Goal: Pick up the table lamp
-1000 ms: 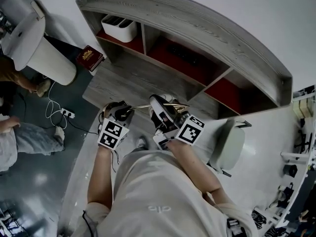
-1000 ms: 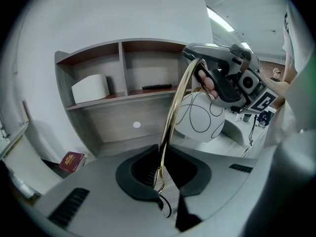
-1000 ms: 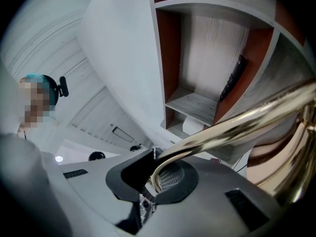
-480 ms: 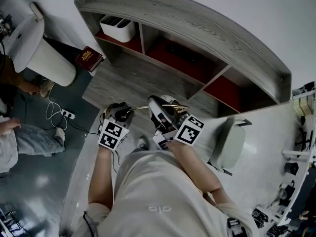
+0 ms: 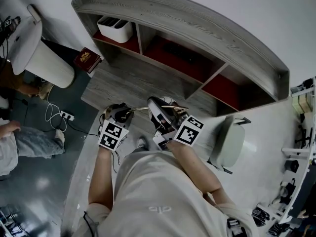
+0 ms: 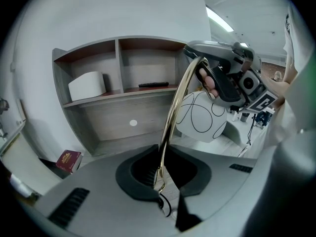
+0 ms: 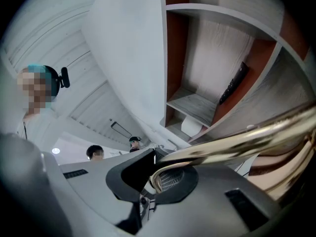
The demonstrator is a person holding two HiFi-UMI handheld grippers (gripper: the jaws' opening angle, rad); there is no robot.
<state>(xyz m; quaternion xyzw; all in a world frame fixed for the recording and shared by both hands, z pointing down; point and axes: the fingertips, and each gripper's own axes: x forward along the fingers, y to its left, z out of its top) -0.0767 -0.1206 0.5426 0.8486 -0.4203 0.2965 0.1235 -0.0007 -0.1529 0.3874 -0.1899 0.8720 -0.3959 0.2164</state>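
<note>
two tongs clench one table lamp (image 6: 178,95): left tongs (image 6: 160,174) low on its curved brass stem (image 7: 237,141), right tongs (image 7: 155,176) up beside its white globe shade (image 6: 201,118) looped with black lines.

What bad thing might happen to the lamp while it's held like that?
1. Both the left hand-held gripper and the right hand-held gripper pinch only the thin, shiny gold stem, so the lamp might slip or twist in their grip.
2. The round white shade hangs off the stem's end beside the right one; it may swing and bump that gripper or the grey shelf unit.
</note>
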